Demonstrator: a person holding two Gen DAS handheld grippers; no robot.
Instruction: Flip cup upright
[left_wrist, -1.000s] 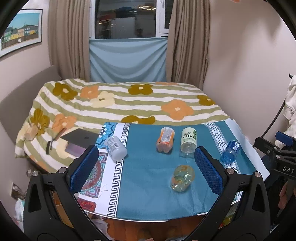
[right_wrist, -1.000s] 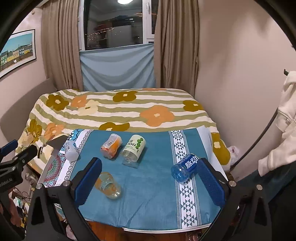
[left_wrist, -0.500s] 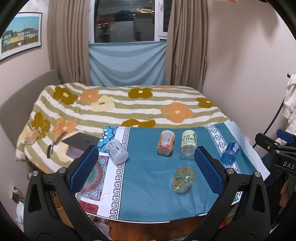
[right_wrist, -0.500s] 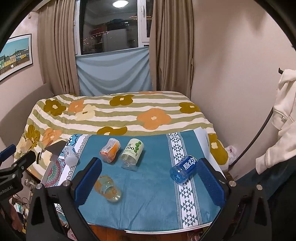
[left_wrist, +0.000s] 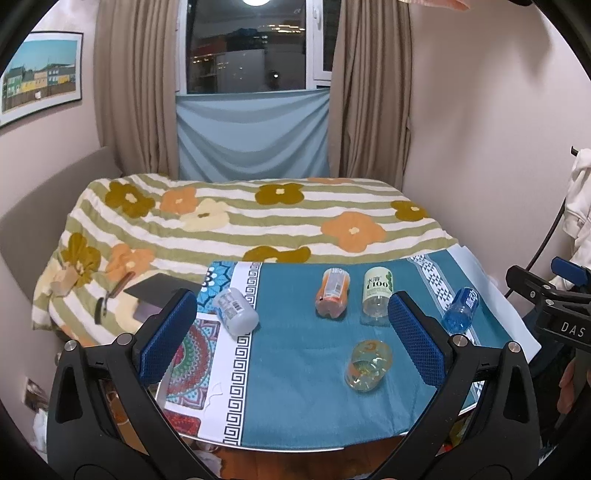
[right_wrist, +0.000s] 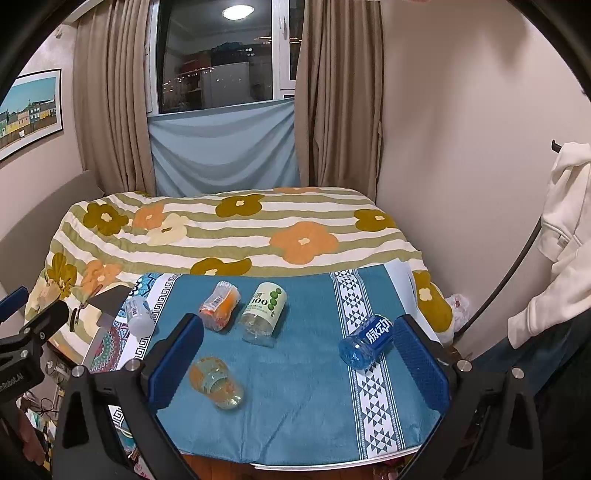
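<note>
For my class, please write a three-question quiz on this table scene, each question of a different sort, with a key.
1. True or false: the blue cup stands upright.
2. How many cups lie on the blue cloth?
3. Which tool is nearer the blue cup: A left tool, B right tool?

Key: 1 false, it lies on its side. 2 five. 3 B.

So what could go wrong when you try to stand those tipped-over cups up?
The cups are round and lie on their sides, so a nudge from a finger could roll one. The blue cup lies nearest the table's right edge and might roll off. The orange cup and green-label cup lie close together, so grabbing one may bump the other. Both grippers, left gripper and right gripper, are open, holding nothing.
</note>
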